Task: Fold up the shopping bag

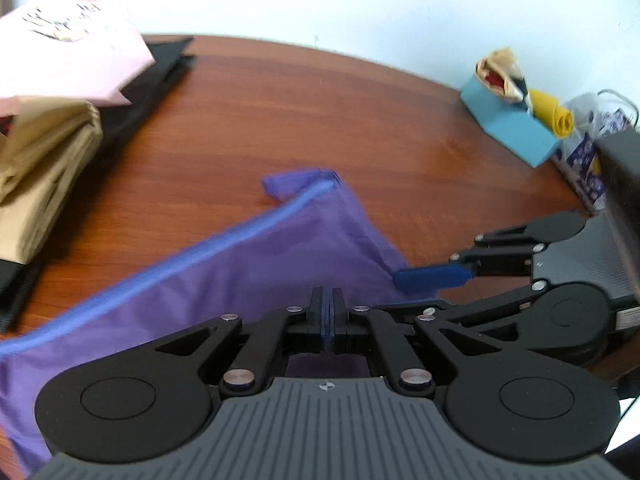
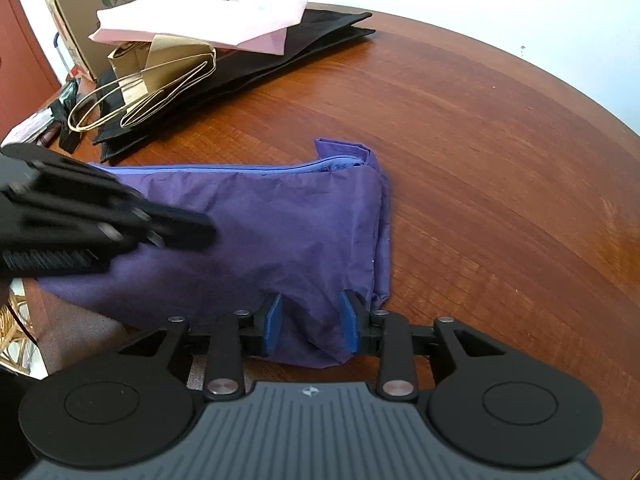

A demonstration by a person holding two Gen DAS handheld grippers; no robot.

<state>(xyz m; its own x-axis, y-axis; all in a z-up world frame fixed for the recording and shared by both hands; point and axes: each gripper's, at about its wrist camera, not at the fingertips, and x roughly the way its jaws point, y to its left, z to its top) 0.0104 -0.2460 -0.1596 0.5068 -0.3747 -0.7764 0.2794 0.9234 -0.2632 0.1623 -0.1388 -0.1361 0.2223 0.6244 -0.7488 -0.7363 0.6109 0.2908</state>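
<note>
A purple shopping bag [image 2: 280, 232] with a blue-trimmed edge [image 1: 224, 236] lies flat on the round wooden table [image 2: 500, 184], folded over at its right side. My left gripper [image 1: 329, 308] is shut, pads pressed together, its tips over the bag's middle; I see no fabric between them. In the right wrist view the left gripper [image 2: 196, 236] appears blurred over the bag's left half. My right gripper [image 2: 311, 320] stands open at the bag's near right corner, with a ridge of purple fabric between its blue pads [image 2: 274, 320]. One right fingertip [image 1: 432, 278] shows on that corner.
Flat bags are stacked at the table's far left: a pink one [image 2: 224, 8], a brown paper one with handles [image 2: 160, 80] and black ones [image 2: 280, 52]. A cardboard box [image 2: 80, 8] stands behind. A blue box [image 1: 508, 120] and a plastic bag [image 1: 592, 152] sit at the right.
</note>
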